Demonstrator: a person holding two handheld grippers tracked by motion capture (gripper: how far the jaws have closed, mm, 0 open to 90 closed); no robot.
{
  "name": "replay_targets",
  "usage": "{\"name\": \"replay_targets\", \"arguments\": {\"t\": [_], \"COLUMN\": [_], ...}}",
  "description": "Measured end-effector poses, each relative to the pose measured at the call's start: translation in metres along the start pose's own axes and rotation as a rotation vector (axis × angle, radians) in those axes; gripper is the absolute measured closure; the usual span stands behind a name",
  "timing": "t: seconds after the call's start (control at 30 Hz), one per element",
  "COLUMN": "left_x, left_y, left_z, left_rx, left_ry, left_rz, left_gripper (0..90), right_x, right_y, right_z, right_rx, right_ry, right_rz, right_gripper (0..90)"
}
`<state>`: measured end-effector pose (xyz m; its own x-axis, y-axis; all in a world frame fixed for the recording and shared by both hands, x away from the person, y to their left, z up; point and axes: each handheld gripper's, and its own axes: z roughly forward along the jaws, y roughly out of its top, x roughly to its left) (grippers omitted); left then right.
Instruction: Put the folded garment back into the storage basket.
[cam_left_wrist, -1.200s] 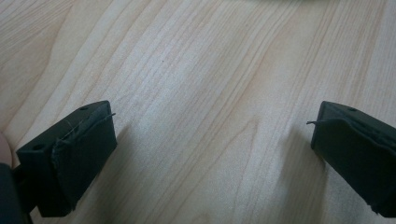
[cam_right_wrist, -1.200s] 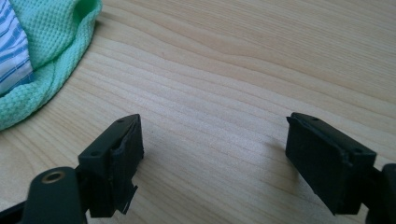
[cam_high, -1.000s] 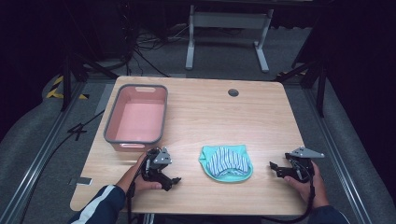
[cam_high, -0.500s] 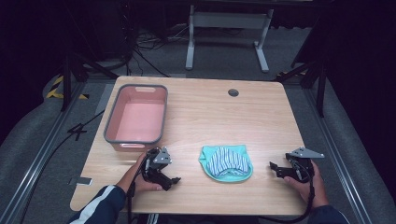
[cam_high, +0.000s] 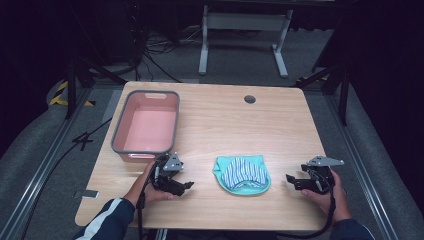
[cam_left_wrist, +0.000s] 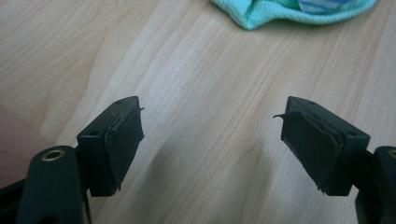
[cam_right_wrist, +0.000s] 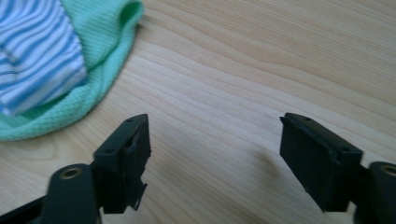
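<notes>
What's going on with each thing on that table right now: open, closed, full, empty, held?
Left gripper: open, holding nothing, low over the table.
Right gripper: open, holding nothing.
Cloth: crumpled, lying loose between the grippers, touched by neither.
Pink bin: upright, empty.
Table: wooden, small round hole near the far edge.

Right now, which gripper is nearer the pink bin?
Left. The left gripper sits just below the pink bin; the right gripper is across the table, beyond the cloth.

The right claw (cam_right_wrist: 212, 158) gapes over bare wooden table (cam_right_wrist: 261, 70), green-and-striped cloth (cam_right_wrist: 56, 60) at upper left.
</notes>
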<state>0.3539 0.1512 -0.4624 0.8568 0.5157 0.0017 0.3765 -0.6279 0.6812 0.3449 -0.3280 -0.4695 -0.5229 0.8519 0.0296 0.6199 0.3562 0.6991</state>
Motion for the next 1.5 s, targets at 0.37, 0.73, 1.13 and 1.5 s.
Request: {"name": "replay_targets", "arguments": {"t": [0.37,0.73,1.13,1.5], "left_x": [-0.016,-0.021,-0.027,-0.025], "left_y": [0.023,0.049,0.083,0.077], "left_z": [0.011,0.035,0.070,0.090], "left_rx": [0.015,0.021,0.000,0.061], "left_ry": [0.053,0.033,0.001,-0.010], "left_rz": [0.045,0.017,-0.022,-0.055], "left_gripper": [22.1,24.5,23.0,14.1], "right_x": [0.023,0.047,0.065,0.068], "right_y": [0.021,0.041,0.054,0.048], "right_z": [0.008,0.017,0.043,0.057], "right_rx": [-0.026,-0.040,0.010,0.030], "right_ry": [0.012,0.071,0.095,0.093], "right_rz": [-0.060,-0.099,-0.140,-0.125], "right_gripper": [31.6,35.8,33.4,25.1]}}
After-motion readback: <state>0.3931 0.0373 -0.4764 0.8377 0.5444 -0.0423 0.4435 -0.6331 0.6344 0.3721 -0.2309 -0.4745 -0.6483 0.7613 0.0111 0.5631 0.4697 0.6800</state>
